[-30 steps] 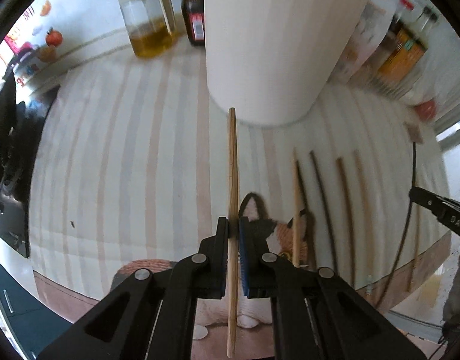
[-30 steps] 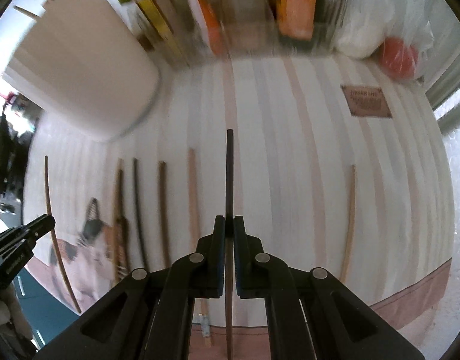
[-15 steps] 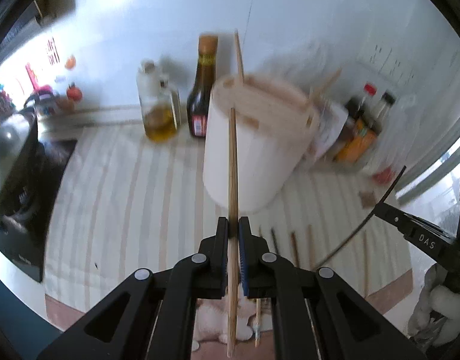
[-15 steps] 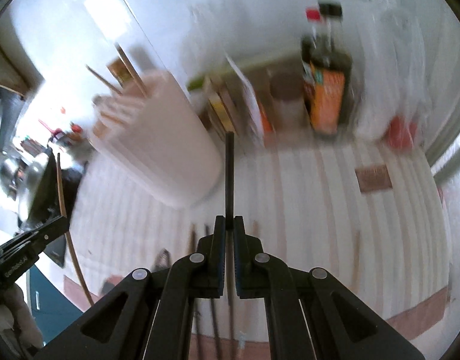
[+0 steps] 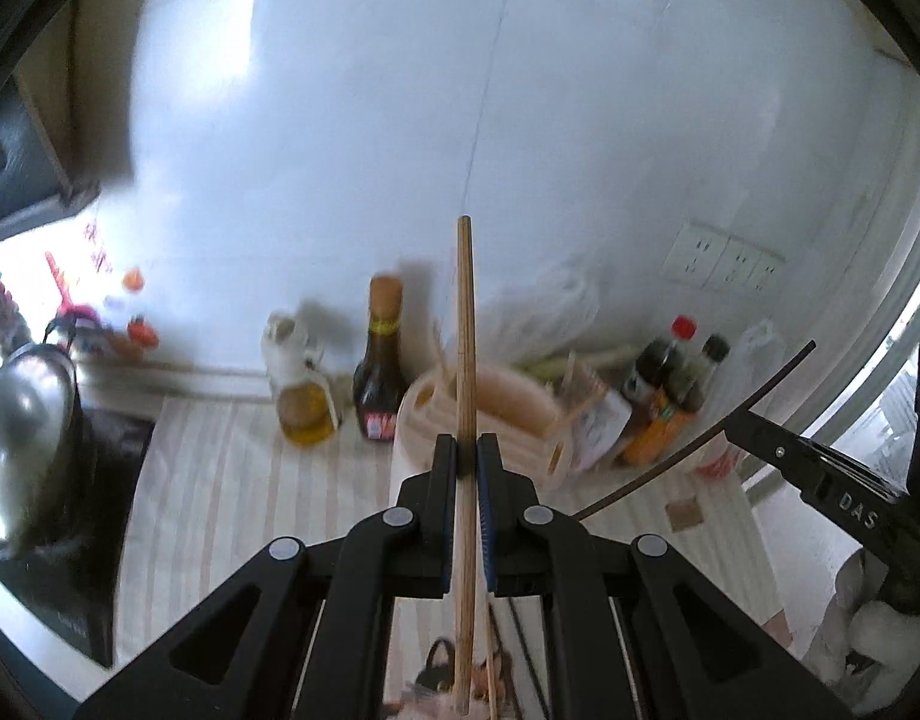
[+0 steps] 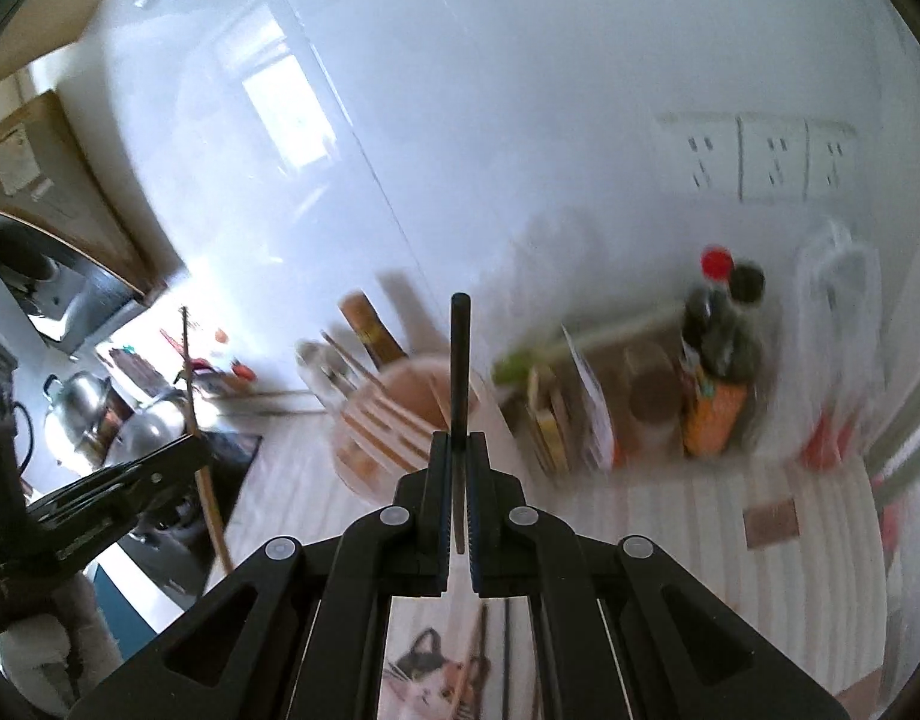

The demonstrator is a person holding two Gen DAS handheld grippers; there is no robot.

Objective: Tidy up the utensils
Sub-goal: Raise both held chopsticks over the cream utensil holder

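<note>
Chopsticks are pinched one per gripper: the left gripper (image 5: 466, 450) is pressed tight on a pale chopstick (image 5: 465, 360), the right gripper (image 6: 458, 447) on a dark chopstick (image 6: 460, 360), both sticks pointing forward above the counter. More sticks (image 6: 508, 636) lie on the striped mat (image 6: 730, 540) below. Beyond the fingers stands the holder (image 5: 502, 402), already bearing a few sticks; bottles (image 5: 379, 372) line the wall behind. Each grip sits low on a long stick, so a tip could catch the holder's rim and pivot out, or the two sticks could cross and knock each other.
</note>
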